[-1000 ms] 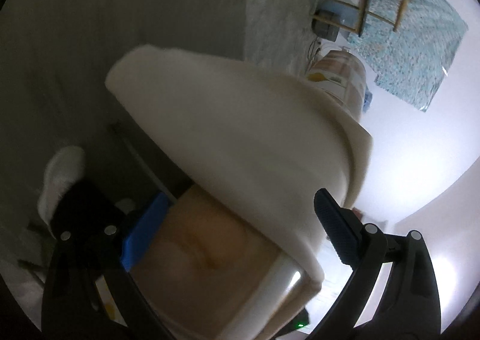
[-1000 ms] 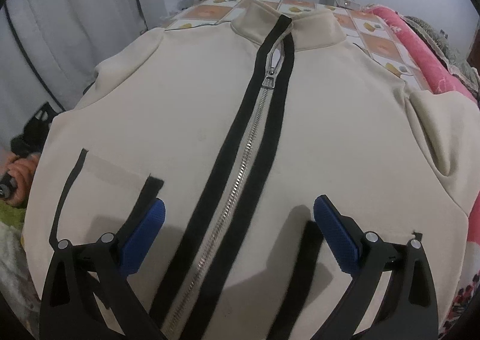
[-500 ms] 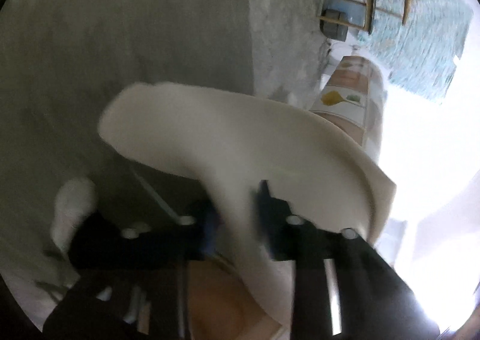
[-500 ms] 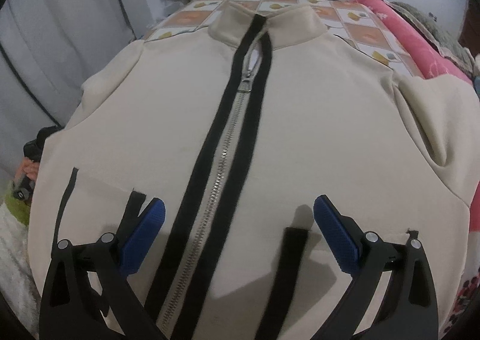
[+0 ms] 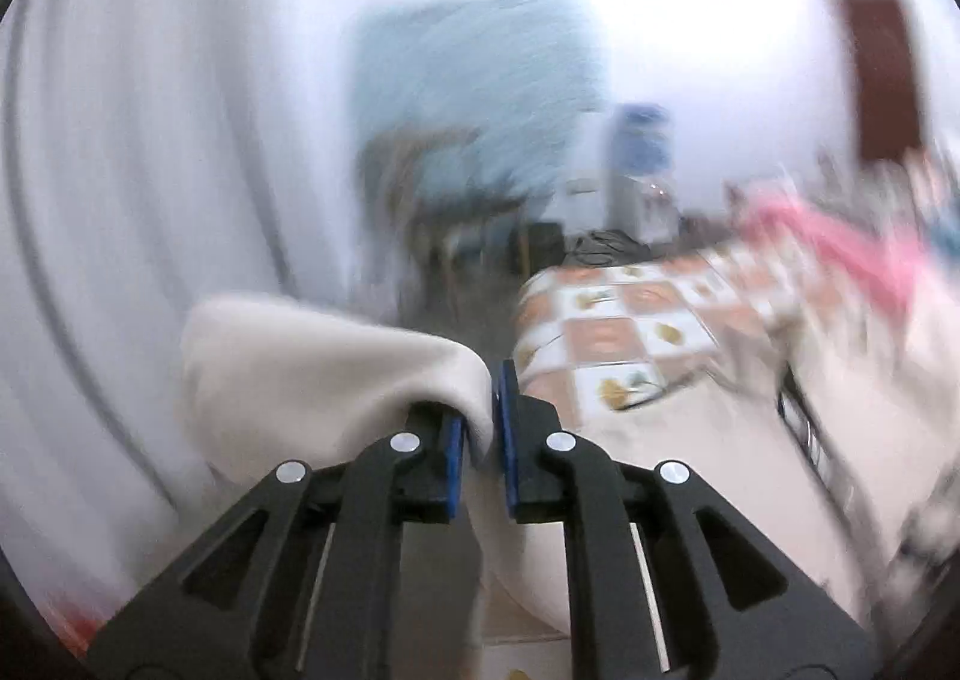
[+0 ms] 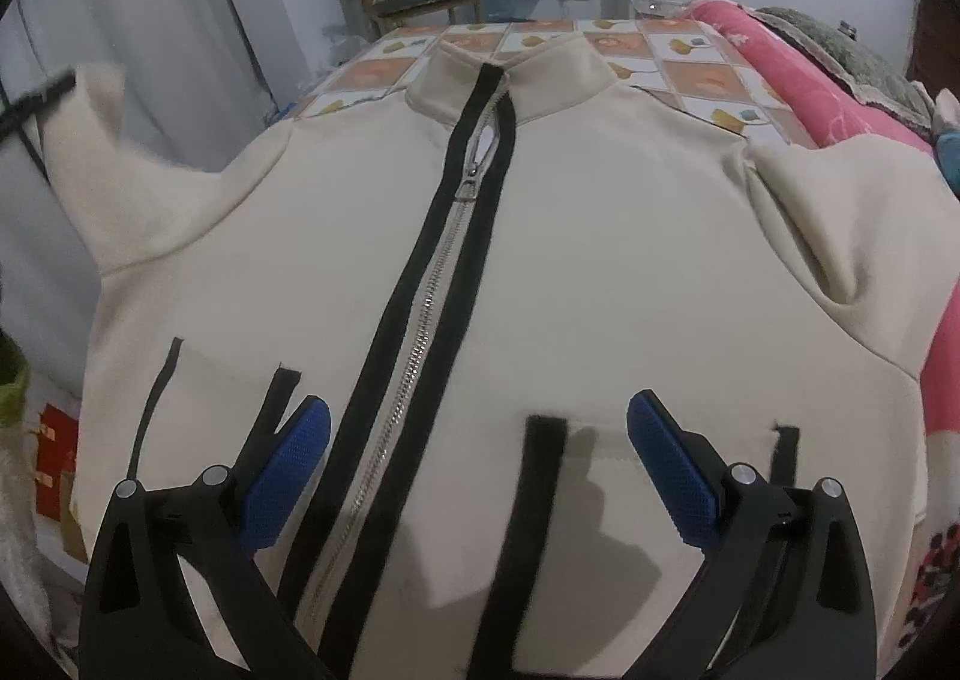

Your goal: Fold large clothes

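At the left of the right wrist view, the sleeve (image 6: 120, 188) of the cream jacket (image 6: 600, 272) stands up from the bed, because my left gripper (image 5: 478, 431) lifts it there. In the left wrist view this gripper sits at the lower centre of the frame; its jaws have just been closing, and now the blue pads (image 5: 453, 464) pinch a fold of the cream cloth between them. That picture is very blurred, so I think it is the sleeve end that I hold, but I cannot be fully sure which part. I keep the grip tight so the cloth does not slip when I carry it over the body of the jacket.

In the middle of the right wrist view the jacket lies flat, front side up, with the black band and the zipper (image 6: 420, 320) running from the collar (image 6: 516, 74) at the top centre down to the bottom edge. It is spread like this so the fold lines come straight.

At the lower part of that frame my right gripper (image 6: 477, 464) hangs above the hem, its jaws wide apart and nothing between them. At the right the other sleeve (image 6: 840, 236) is still unfolded, beside the pink blanket (image 6: 804, 80).
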`<state>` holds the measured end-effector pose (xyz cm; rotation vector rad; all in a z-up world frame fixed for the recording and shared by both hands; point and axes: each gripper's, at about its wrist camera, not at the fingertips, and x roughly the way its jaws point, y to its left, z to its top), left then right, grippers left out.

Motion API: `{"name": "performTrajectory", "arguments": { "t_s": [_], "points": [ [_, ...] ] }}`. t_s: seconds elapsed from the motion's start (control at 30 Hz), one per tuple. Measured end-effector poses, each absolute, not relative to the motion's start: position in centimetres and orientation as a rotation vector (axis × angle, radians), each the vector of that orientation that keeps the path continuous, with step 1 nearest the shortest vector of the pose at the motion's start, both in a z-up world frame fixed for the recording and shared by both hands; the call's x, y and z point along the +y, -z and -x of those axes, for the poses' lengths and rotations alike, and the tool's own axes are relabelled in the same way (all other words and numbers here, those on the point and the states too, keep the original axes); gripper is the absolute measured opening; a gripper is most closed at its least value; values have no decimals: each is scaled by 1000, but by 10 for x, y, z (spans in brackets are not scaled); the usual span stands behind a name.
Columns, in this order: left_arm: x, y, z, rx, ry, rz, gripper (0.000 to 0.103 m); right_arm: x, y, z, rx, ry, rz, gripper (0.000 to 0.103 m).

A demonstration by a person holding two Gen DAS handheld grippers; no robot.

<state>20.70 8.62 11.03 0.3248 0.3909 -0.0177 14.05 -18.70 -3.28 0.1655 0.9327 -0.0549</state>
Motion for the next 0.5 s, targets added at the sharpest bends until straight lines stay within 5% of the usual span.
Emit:
{"name": "performTrajectory", "arguments": {
  "t_s": [0.13,0.27,0.5],
  "points": [
    [-18,-84,-167,378,187,-585,17,-201,20,-118,878,100,-176,96],
    [-52,-20,-137,479,252,-646,57,-223,14,-94,870,159,-184,96],
    [4,8,-128,674,275,-322,57,-263,7,-65,926,172,-222,96]
  ]
}}
